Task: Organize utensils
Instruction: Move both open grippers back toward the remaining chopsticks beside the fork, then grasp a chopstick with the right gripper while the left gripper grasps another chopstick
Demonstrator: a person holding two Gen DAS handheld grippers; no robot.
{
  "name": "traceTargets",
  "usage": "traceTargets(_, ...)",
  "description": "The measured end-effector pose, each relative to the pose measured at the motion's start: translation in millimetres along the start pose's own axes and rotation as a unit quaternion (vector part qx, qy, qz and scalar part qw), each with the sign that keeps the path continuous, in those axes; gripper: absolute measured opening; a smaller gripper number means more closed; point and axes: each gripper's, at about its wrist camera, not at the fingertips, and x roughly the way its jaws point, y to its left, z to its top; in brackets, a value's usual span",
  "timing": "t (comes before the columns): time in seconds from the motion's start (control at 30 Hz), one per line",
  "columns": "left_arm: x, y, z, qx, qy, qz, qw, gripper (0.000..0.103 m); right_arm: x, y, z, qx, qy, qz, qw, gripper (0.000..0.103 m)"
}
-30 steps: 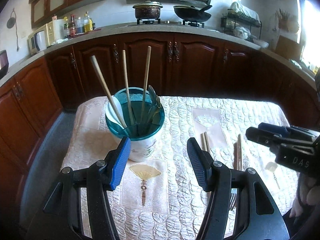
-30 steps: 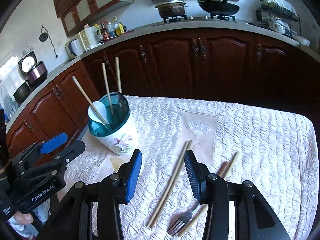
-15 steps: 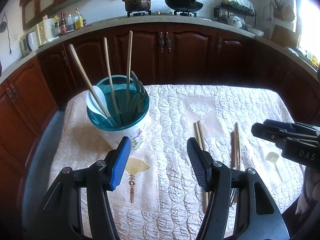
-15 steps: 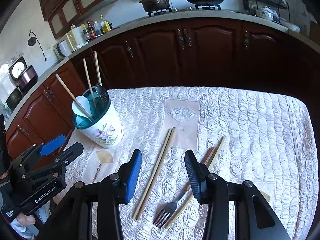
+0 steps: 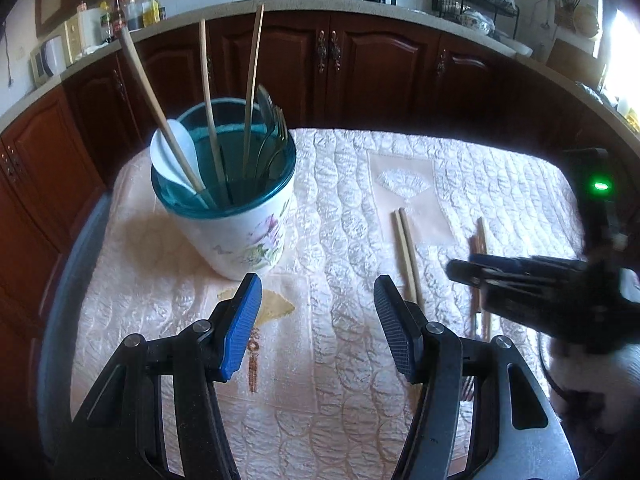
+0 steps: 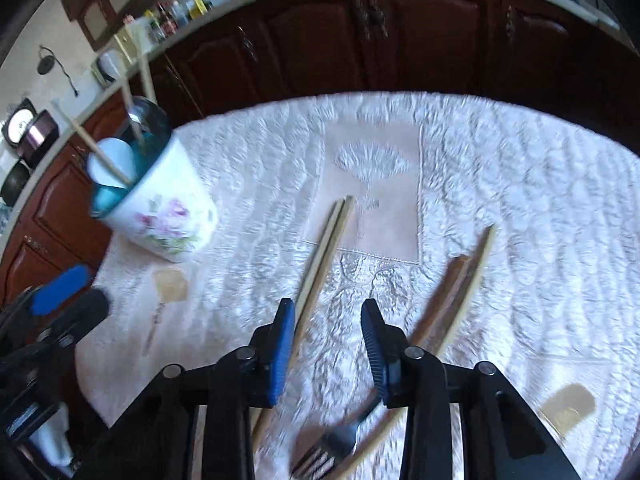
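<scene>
Reaching for loose chopsticks (image 6: pixel 320 264) on the worktop (image 6: pixel 520 200): right gripper (image 6: pixel 328 344) narrowing, nothing between its fingers; left gripper (image 5: pixel 316 328) open, empty; next, straddle a pair

Both wrist views angled down, close — sharing quilted table (image 5: pixel 344 208), holder (image 6: pixel 160 208)

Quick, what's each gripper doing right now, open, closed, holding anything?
Left gripper: open, holding nothing, above the quilted cream tablecloth.
Right gripper: open and empty, jaws just narrowing, beside the pale wooden chopstick pair.
</scene>
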Motion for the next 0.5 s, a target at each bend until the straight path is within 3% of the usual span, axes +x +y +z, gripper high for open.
traceTargets(0.23,13,9,0,-0.002,0.021,0.004,0.9998,0.058,51,-3,22,0.009,0.040,-0.004,0.999,0.030)
traceTargets(0.5,27,8,3,0.001,0.034,0.000,0.9994,0.058,46,-15,21,0.004,0.040,-0.030,0.999,0.028)
